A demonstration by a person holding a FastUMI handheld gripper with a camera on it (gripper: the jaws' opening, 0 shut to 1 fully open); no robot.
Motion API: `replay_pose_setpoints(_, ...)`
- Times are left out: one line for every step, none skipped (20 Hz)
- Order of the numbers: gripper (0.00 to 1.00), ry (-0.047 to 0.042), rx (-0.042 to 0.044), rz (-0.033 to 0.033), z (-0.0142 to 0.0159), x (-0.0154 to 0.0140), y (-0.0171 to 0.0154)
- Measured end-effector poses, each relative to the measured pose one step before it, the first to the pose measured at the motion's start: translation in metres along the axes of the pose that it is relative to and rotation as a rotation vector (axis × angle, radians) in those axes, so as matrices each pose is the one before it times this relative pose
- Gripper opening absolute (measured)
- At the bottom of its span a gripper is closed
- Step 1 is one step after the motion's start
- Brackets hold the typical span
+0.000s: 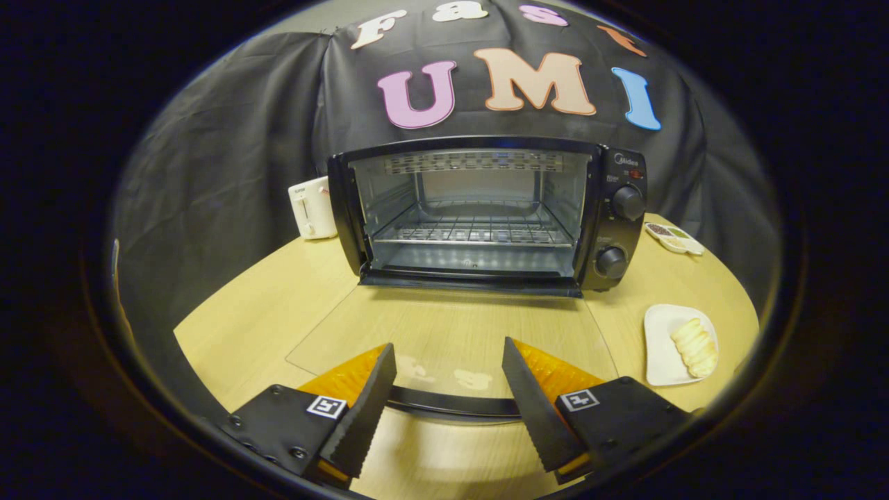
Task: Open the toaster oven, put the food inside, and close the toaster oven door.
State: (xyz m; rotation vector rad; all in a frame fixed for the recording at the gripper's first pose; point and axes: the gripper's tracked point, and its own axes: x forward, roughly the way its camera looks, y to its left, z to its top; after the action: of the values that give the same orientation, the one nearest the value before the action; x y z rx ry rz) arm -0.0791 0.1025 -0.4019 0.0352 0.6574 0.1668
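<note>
The black toaster oven point(486, 208) stands at the back of the round wooden table with its cavity and wire rack point(476, 232) exposed. Its glass door point(451, 326) lies folded down flat toward me. The door's dark handle bar point(451, 406) runs across between my two fingers, near their bases. My gripper point(448, 345) is open above the door's front edge, with a wide gap and nothing pressed between the fingers. The food, a pale ridged pastry point(694, 346), lies on a white square plate point(660, 351) to the right of the door and of my right finger.
A small white toaster point(312, 207) stands left of the oven. A small dish of dark and pale bits point(674, 238) sits behind the plate, right of the oven's two knobs point(627, 203). Bare table point(243, 326) stretches left of the door.
</note>
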Motion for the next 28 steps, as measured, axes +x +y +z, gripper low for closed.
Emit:
replay_pose_setpoints(0.96,-0.00818,0.0066,0.00947,0.00342,-0.00391,0.00111)
replay_pose_setpoints(0.96,-0.00099,0.01145,0.01526,0.00017,-0.00308,0.00123)
replay_pose_setpoints(0.95,-0.00054,0.01339,0.01591,0.00234,-0.00404,0.00122)
replay_pose_setpoints(0.95,-0.00218,0.00969,0.00846,0.00106,-0.00588,-0.00232)
replay_pose_setpoints(0.95,-0.00846,0.00424,-0.00159,0.00395,-0.00714,-0.00443)
replay_pose_setpoints(0.95,-0.01274,0.0007,-0.00655,0.00385,-0.00814,-0.00617)
replay_pose_setpoints(0.95,-0.0144,0.00024,-0.009,0.00539,-0.00729,-0.00693)
replay_pose_setpoints(0.95,-0.01416,0.00273,-0.01086,0.00566,-0.00711,-0.00845)
replay_pose_setpoints(0.95,-0.01179,0.00487,-0.01176,0.00543,-0.00695,-0.00885)
replay_pose_setpoints(0.95,-0.01033,0.00605,-0.01354,0.00466,-0.00688,-0.00912)
replay_pose_setpoints(0.95,-0.00796,0.00479,-0.01766,0.00521,-0.0065,-0.01107)
replay_pose_setpoints(0.95,-0.00733,0.0045,-0.02501,0.0045,-0.0064,-0.01428)
replay_pose_setpoints(0.95,-0.00881,0.00511,-0.02967,0.00496,-0.00443,-0.01576)
replay_pose_setpoints(0.95,-0.00864,0.0055,-0.03113,0.00548,-0.00417,-0.01785)
replay_pose_setpoints(0.95,-0.00699,0.00646,-0.03295,0.00515,-0.00275,-0.01733)
replay_pose_setpoints(0.95,-0.00401,0.00833,-0.03211,0.00365,-0.00225,-0.01613)
replay_pose_setpoints(0.95,0.00015,0.00986,-0.02987,0.00331,-0.00069,-0.01651)
replay_pose_setpoints(0.95,0.00426,0.00906,-0.02668,0.00138,0.001,-0.01585)
replay_pose_setpoints(0.95,0.00564,0.00776,-0.02196,0.00224,0.00139,-0.01376)
replay_pose_setpoints(0.95,0.01398,0.0122,-0.02696,-0.00129,0.00391,-0.01521)
replay_pose_setpoints(0.95,0.01541,0.0114,-0.01848,-0.00204,0.00355,-0.01197)
replay_pose_setpoints(0.95,0.01754,0.00701,-0.01516,-0.00288,0.00483,-0.01135)
replay_pose_setpoints(0.95,0.02085,0.00379,-0.01824,-0.00497,0.0055,-0.01002)
replay_pose_setpoints(0.95,0.02103,-0.00343,-0.01164,-0.00594,0.00735,-0.01033)
replay_pose_setpoints(0.95,0.02291,-0.00734,-0.00907,-0.00712,0.0074,-0.00736)
replay_pose_setpoints(0.95,0.02414,-0.00899,-0.01042,-0.00794,0.0083,-0.00778)
replay_pose_setpoints(0.95,0.02576,-0.00803,-0.00861,-0.00754,0.00782,-0.00567)
replay_pose_setpoints(0.95,0.0239,-0.00896,-0.00659,-0.00802,0.00783,-0.00544)
